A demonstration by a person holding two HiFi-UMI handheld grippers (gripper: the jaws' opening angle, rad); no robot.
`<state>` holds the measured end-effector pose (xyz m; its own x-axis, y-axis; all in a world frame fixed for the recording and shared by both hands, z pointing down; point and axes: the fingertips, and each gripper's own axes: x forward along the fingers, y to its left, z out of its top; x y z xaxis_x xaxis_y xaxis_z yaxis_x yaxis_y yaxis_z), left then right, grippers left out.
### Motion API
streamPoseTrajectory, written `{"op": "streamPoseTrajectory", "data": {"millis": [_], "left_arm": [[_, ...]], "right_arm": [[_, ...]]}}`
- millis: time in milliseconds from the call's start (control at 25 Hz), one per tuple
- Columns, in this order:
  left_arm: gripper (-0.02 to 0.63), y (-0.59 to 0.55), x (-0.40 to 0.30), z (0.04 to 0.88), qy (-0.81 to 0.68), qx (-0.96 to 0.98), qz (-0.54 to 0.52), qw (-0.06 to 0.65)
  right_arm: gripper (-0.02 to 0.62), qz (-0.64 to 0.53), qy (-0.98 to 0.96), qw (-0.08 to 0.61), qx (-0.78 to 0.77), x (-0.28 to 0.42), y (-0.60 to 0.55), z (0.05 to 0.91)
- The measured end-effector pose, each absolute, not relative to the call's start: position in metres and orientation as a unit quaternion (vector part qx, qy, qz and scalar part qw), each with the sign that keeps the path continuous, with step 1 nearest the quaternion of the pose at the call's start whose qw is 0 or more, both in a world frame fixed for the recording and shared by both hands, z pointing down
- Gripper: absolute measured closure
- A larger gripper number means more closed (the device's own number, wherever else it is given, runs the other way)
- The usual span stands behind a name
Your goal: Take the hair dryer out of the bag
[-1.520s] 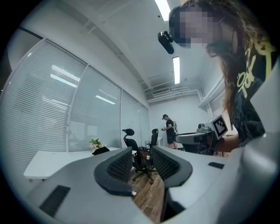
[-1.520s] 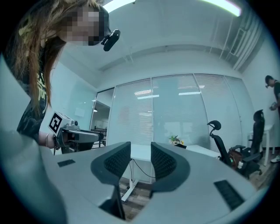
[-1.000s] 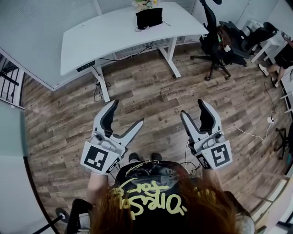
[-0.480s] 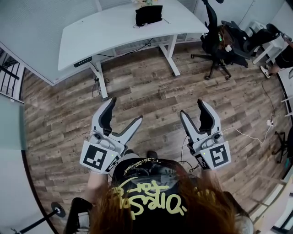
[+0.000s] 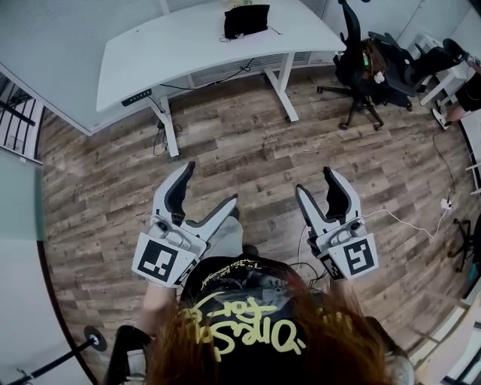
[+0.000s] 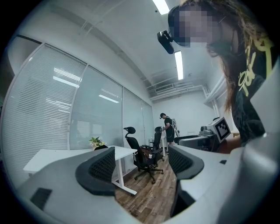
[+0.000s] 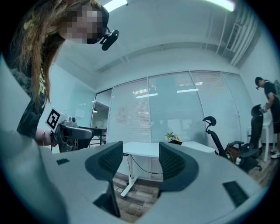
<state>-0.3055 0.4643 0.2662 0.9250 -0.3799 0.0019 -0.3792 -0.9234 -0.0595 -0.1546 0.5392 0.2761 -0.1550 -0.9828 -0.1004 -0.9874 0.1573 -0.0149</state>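
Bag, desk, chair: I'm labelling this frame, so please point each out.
bag (image 5: 246, 21), head view, middle of its black front.
desk (image 5: 180, 56), head view, bare white top.
chair (image 5: 349, 71), head view, its black back.

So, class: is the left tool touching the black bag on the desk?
Apart. The head view shows floor between the left tool and the black bag.

Left hand-held gripper (image 6: 142, 164) — jaws apart — white desk (image 6: 61, 154) beyond
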Motion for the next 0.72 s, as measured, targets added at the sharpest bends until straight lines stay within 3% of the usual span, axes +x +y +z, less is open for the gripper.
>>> {"op": "streamPoseTrajectory", "data": {"millis": [240,520,720], "left_arm": [[0.233,0.445,-0.300,0.273,0.183,-0.983,-0.003,0.021],[0.233,0.398,-0.270,0.277,0.160,-0.987,-0.003,0.033],[0.234,0.347,-0.258,0.273,0.157,-0.987,0.008,0.023]], "right_arm": [[0.354,0.034,0.760,0.042,-0.648,-0.157,0.519,0.278],[0.354,0.018,0.740,-0.013,-0.673,-0.131,0.483,0.297],[0.354,0.027,0.737,-0.003,-0.675,-0.123,0.435,0.287]]}}
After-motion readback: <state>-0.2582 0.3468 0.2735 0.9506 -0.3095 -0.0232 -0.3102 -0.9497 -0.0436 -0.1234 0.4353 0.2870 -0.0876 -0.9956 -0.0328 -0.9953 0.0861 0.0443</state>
